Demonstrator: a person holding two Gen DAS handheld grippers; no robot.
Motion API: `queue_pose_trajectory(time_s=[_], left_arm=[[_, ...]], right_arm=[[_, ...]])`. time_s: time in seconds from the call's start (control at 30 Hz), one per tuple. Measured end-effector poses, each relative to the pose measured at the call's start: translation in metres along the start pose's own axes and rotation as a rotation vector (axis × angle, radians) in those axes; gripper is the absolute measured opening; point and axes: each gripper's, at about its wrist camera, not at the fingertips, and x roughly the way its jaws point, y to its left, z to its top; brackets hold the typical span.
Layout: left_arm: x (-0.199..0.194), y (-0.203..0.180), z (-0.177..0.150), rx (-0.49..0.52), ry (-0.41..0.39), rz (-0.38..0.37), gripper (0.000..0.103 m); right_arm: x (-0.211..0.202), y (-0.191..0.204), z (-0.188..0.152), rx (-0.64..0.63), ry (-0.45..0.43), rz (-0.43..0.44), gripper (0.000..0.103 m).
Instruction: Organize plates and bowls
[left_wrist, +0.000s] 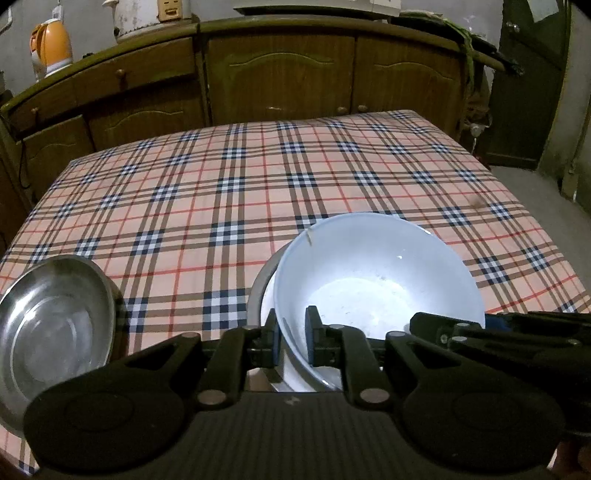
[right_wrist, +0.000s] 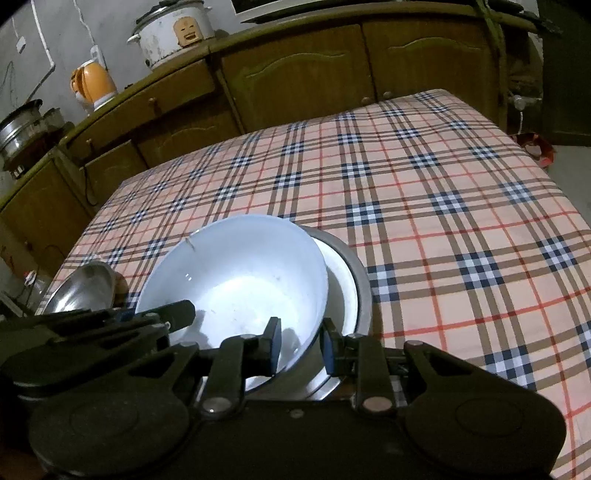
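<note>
White bowl sits tilted inside a steel basin on the plaid-covered bench. Left gripper jaws straddle the bowl's near rim, clamped on it; right gripper jaws likewise grip the rim. Second steel bowl lies apart, left.

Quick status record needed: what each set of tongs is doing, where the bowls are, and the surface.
left tongs: straddling the near rim of the white round bowl, one finger inside, one outside
right tongs: straddling the same bowl's rim on its other side
white bowl: tilted, sitting in a white-lined metal basin
steel bowl: apart, to the left, tipped up
surface: plaid tablecloth
grip: whether the pads touch the rim cannot be told
</note>
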Motion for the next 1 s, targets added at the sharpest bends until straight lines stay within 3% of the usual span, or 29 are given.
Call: queue_pose_trajectory(time_s=[0.53, 0.63, 0.83, 0.9, 0.97, 1.0], left_arm=[[-0.003, 0.007, -0.004, -0.025, -0.024, -0.039, 0.024], [-0.006, 0.009, -0.003, -0.035, -0.039, -0.026, 0.033], [-0.014, 0.014, 0.000, -0.061, -0.071, -0.023, 0.035], [-0.016, 0.017, 0.002, -0.070, -0.074, -0.023, 0.038], [-0.018, 0.020, 0.002, -0.077, -0.076, -0.020, 0.042], [-0.019, 0.022, 0.002, -0.083, -0.080, -0.018, 0.046]], right_arm=[[-0.005, 0.000, 0.000, -0.015, -0.009, 0.003, 0.035], [-0.016, 0.000, 0.002, -0.016, -0.060, -0.009, 0.048], [-0.027, -0.010, 0.006, 0.021, -0.095, -0.012, 0.048], [-0.031, -0.012, 0.006, 0.031, -0.107, -0.010, 0.053], [-0.036, -0.012, 0.005, 0.035, -0.128, -0.013, 0.074], [-0.039, -0.012, 0.005, 0.032, -0.144, -0.024, 0.078]])
